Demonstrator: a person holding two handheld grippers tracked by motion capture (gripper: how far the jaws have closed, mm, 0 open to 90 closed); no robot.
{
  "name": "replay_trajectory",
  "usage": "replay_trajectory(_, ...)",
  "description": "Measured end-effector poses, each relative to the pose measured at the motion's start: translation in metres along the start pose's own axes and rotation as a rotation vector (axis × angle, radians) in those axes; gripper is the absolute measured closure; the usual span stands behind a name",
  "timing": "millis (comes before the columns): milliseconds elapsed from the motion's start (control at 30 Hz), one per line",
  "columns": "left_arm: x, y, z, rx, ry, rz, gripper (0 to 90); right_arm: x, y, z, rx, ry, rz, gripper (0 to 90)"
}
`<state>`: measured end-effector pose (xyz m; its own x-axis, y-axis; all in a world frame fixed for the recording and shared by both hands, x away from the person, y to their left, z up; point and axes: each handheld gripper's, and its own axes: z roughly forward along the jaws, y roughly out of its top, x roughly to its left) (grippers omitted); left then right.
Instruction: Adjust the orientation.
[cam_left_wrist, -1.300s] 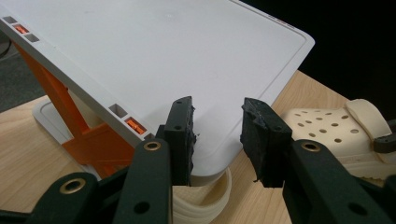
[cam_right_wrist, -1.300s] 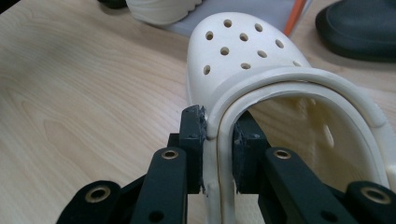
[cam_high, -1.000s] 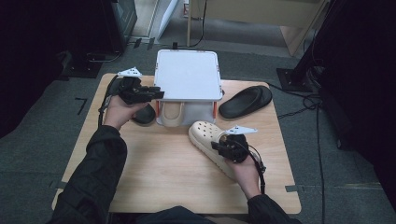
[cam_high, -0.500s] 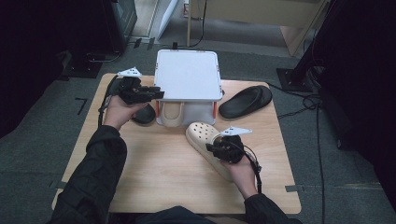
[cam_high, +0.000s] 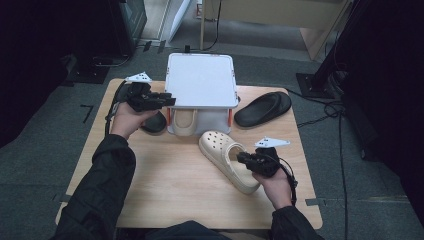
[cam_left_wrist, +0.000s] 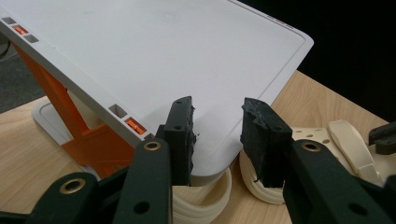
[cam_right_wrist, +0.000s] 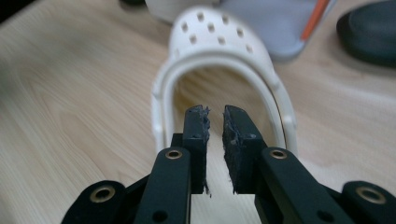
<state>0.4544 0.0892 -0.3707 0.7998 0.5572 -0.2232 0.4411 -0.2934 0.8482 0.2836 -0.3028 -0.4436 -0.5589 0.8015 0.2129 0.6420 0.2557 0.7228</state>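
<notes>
The cream clog (cam_high: 227, 159) lay on the wooden table (cam_high: 165, 200) just in front of the white shoe rack (cam_high: 201, 80), its toe turned toward the rack and its heel toward the person. It was a pale, foam-like shoe with a rounded toe cap pierced by rows of small round holes and a thick rim around the foot opening; in the right gripper view the clog (cam_right_wrist: 224, 60) showed that rim arching over the jaws. The right gripper (cam_high: 248, 159) sat at the clog's heel end, its jaws drawn narrow with only a thin slit between them; whether they pinched the strap or rim could not be told. The left gripper (cam_high: 167, 99) was at the rack's left front corner, jaws moderately apart with nothing between them. A second cream clog (cam_high: 184, 120) stood under the rack's shelf, and a black slipper (cam_high: 263, 108) lay just right of the rack.
</notes>
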Motion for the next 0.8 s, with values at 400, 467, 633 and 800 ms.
replay_trajectory(400, 0.000, 0.000, 0.000, -0.001, 0.000, 0.000, 64.6, 0.023, 0.002, 0.023, 0.085, 0.018, -0.069, 79.8)
replay_trajectory(467, 0.000, 0.000, 0.000, -0.001, 0.000, 0.000, 64.6, 0.025, 0.003, 0.024, 0.077, 0.021, -0.066, 79.8)
replay_trajectory(633, 0.000, 0.000, 0.000, -0.001, 0.000, 0.000, 64.6, 0.029, 0.006, 0.027, 0.067, 0.034, -0.049, 78.6)
replay_trajectory(800, 0.000, 0.000, 0.000, 0.000, 0.000, 0.001, 64.6, 0.038, 0.009, 0.032, 0.063, 0.042, -0.052, 76.7)
